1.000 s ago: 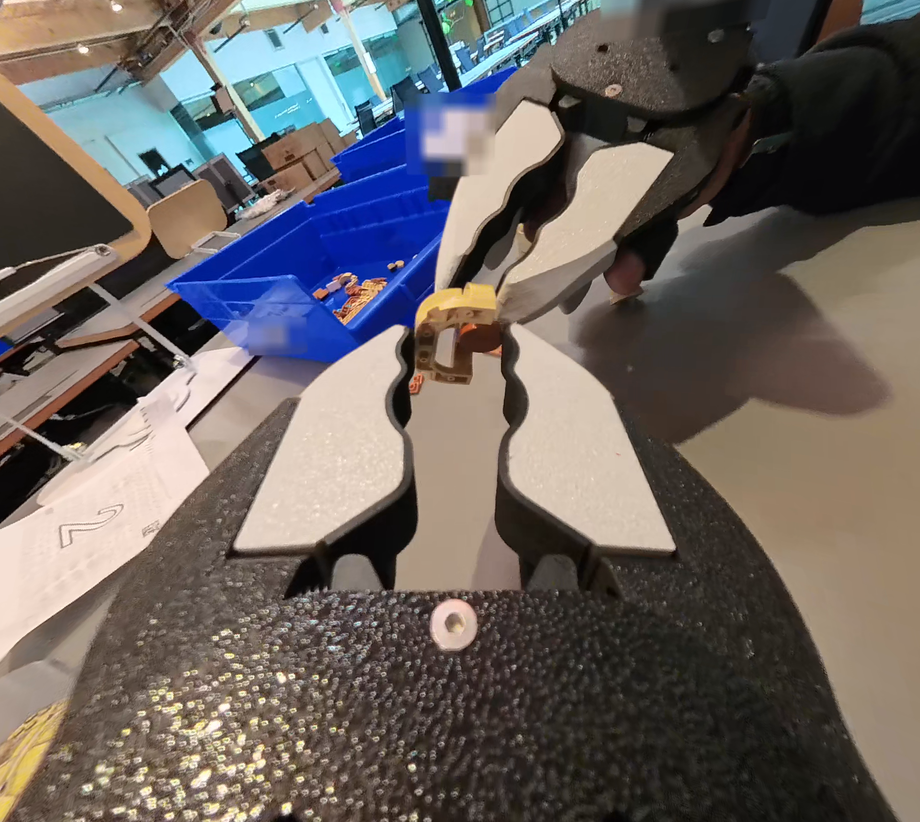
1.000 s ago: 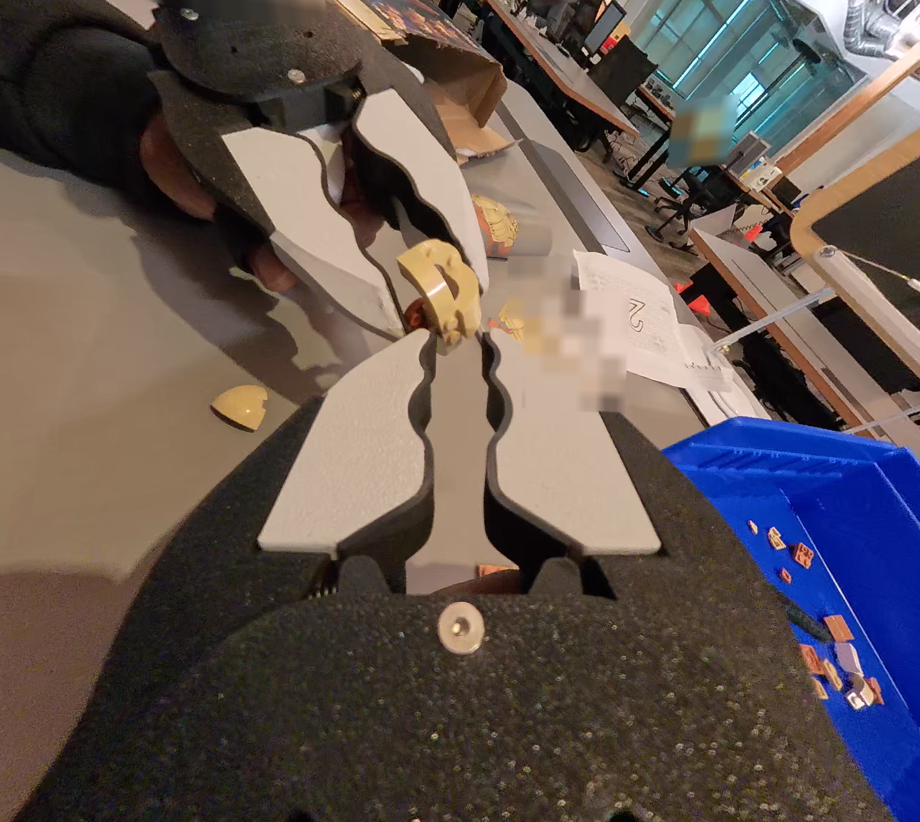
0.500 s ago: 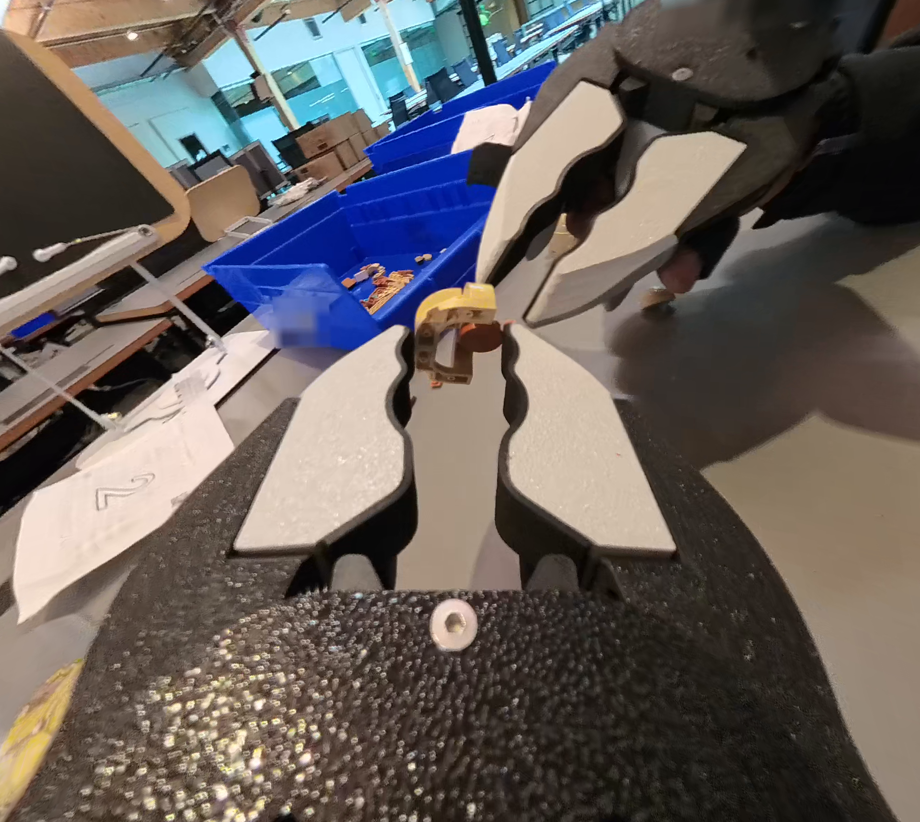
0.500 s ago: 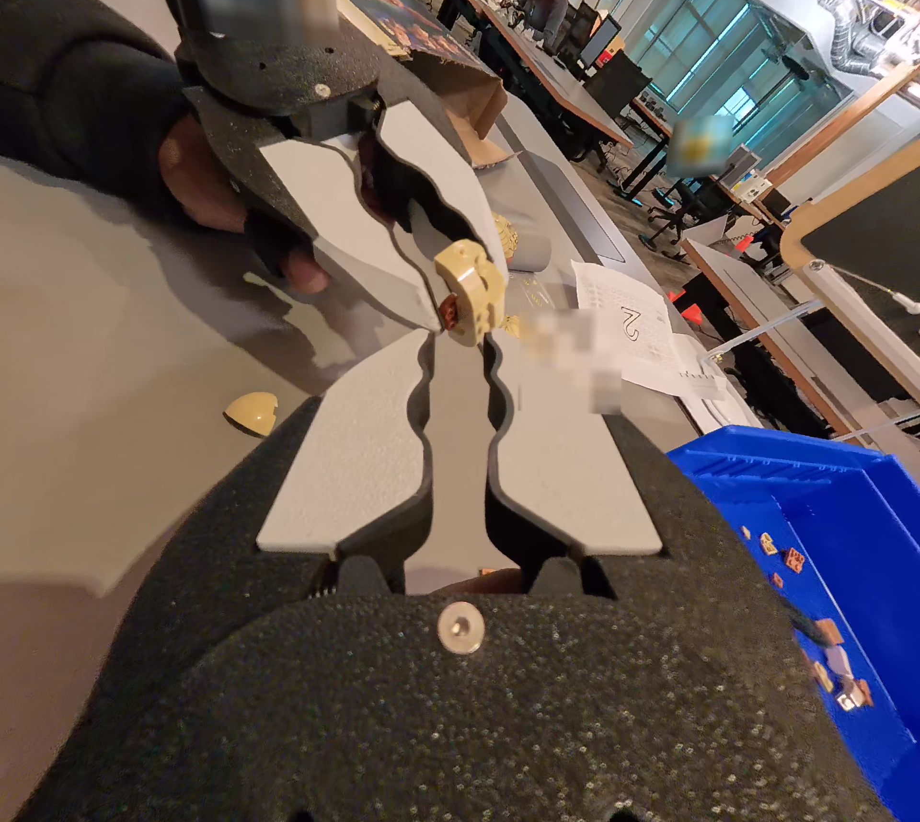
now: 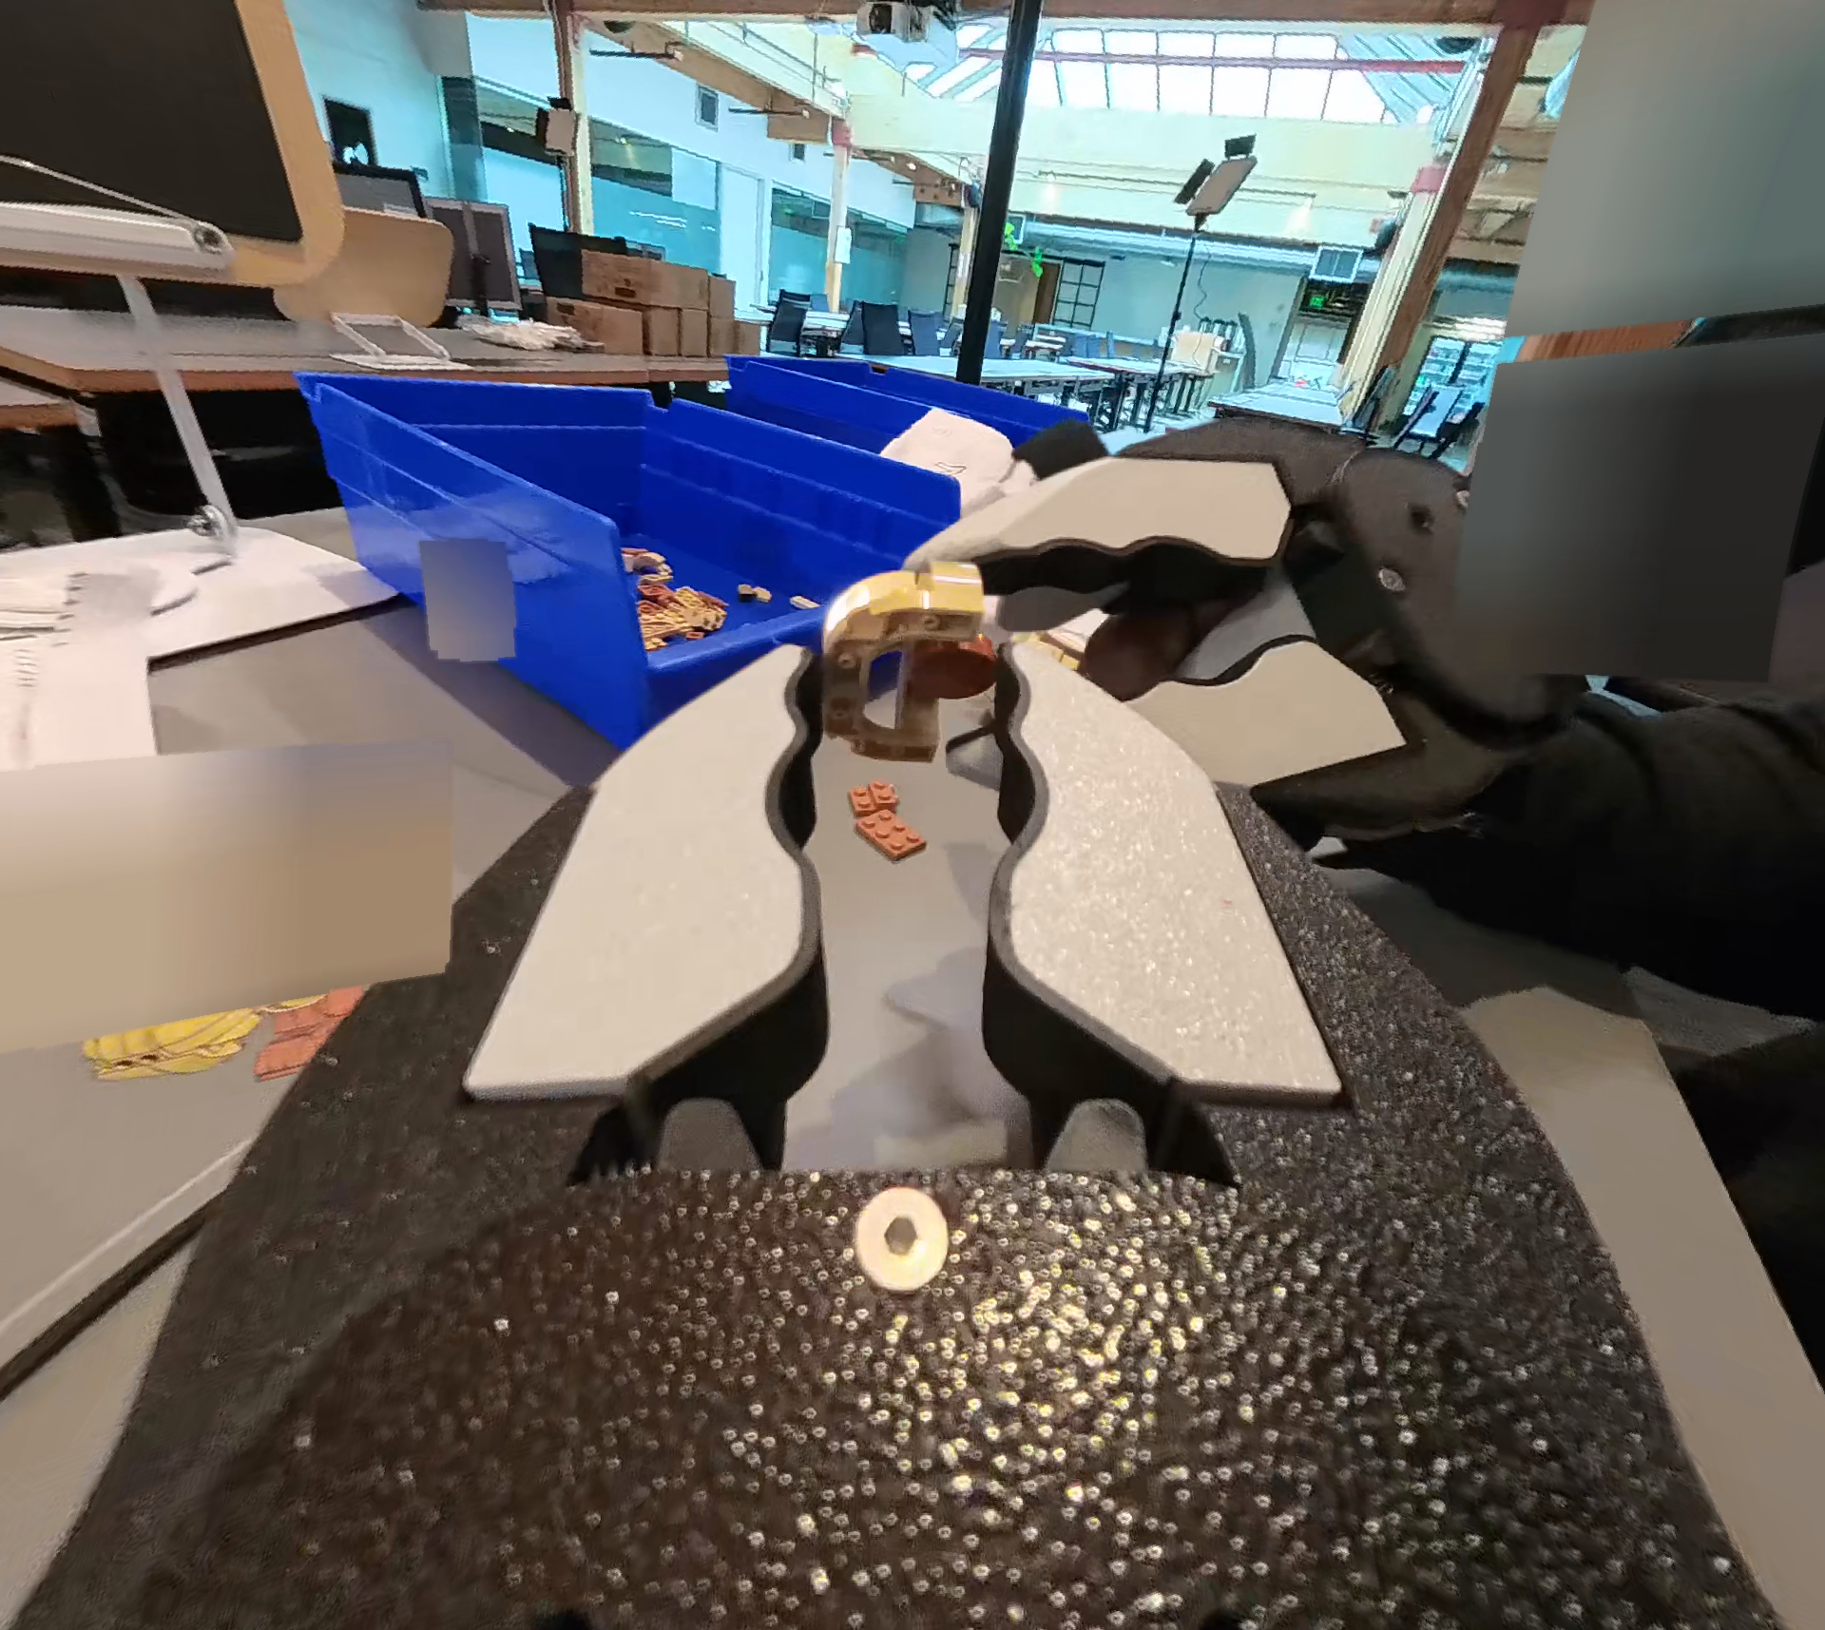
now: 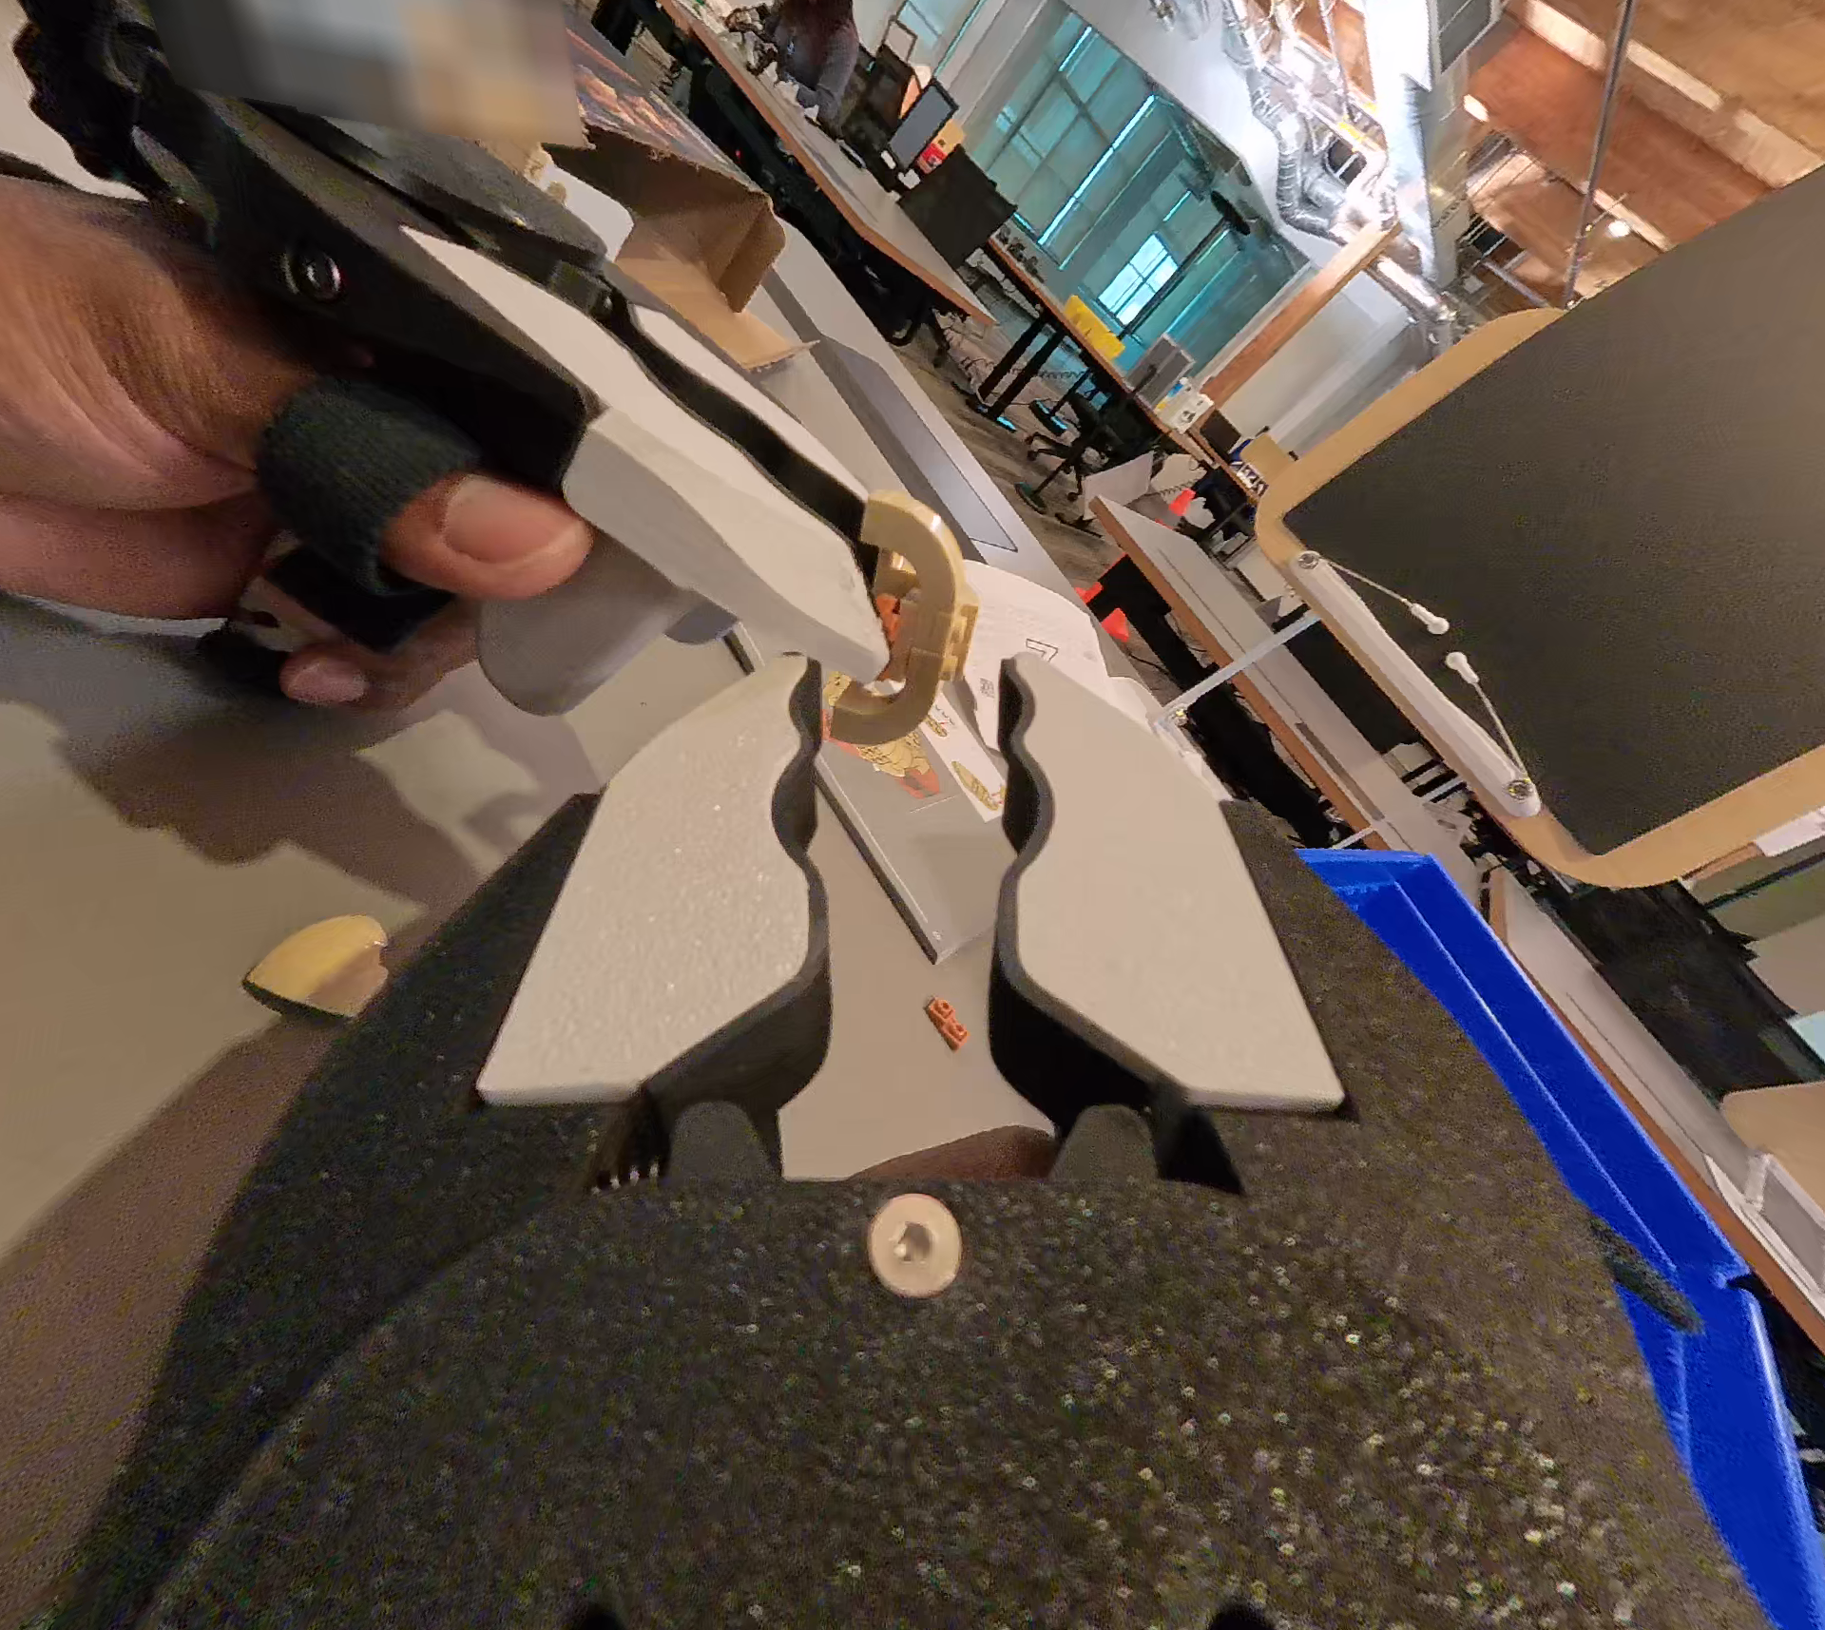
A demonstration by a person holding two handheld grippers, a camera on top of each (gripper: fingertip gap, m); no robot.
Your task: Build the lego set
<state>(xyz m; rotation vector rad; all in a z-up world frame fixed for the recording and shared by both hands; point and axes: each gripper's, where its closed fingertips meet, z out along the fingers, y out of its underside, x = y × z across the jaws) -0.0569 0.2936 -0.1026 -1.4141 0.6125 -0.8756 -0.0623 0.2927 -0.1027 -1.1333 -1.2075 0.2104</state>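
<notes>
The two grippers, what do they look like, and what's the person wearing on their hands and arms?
Both the left gripper and right gripper have rough, speckled black bodies, a silver screw and flat grey fingers with wavy black-lined inner edges. The person wears a black sleeve and black fingerless gloves.

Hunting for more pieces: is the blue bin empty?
Not empty: the blue bin holds loose brown and tan pieces on its floor.
</notes>
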